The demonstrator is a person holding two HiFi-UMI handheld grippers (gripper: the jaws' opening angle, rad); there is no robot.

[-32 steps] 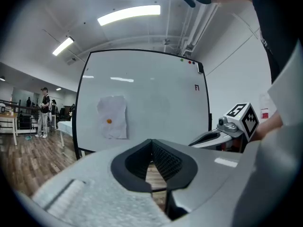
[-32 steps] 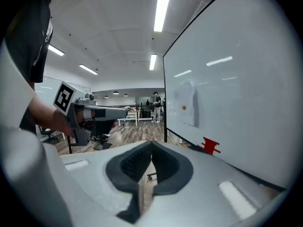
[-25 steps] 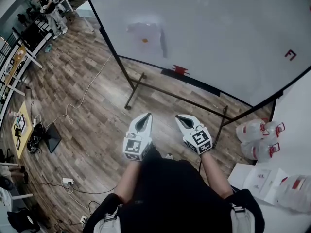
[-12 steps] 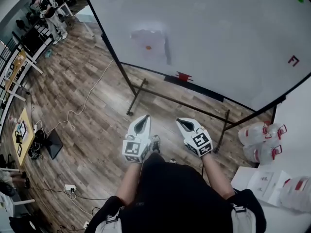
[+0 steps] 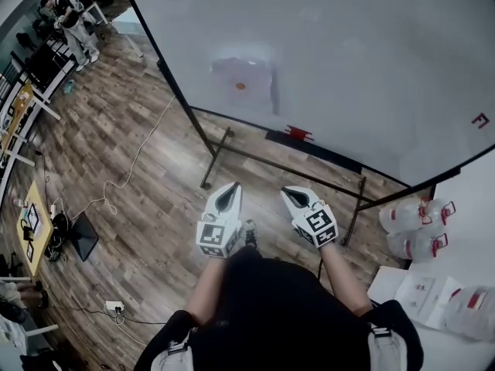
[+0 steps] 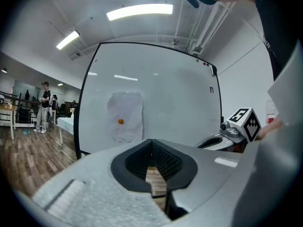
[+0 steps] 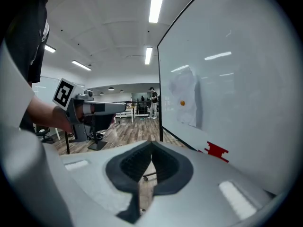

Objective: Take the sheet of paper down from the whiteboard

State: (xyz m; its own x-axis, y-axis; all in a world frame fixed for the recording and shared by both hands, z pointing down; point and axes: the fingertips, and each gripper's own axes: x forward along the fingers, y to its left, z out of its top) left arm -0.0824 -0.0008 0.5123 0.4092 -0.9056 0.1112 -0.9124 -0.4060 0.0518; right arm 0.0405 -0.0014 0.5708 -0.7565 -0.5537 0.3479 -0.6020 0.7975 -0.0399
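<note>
A white sheet of paper (image 5: 241,83) hangs on the whiteboard (image 5: 363,60), pinned by a small orange magnet (image 5: 240,86). The left gripper view shows the sheet of paper (image 6: 125,116) ahead and a little left; in the right gripper view the sheet of paper (image 7: 187,100) lies to the right on the slanting board. My left gripper (image 5: 227,198) and right gripper (image 5: 293,196) are held side by side in front of me, well short of the board. Both are shut with nothing between the jaws.
The whiteboard stands on a dark metal frame (image 5: 220,141) over wooden floor. A red eraser (image 5: 298,133) sits on its ledge. Water jugs (image 5: 414,226) and a white table with papers (image 5: 421,292) are at right. A cable (image 5: 131,161) trails across the floor; people stand far left (image 5: 69,14).
The whiteboard and the sheet have come closer and lower in the head view as I walk toward them. Both grippers keep their pose, shut.
</note>
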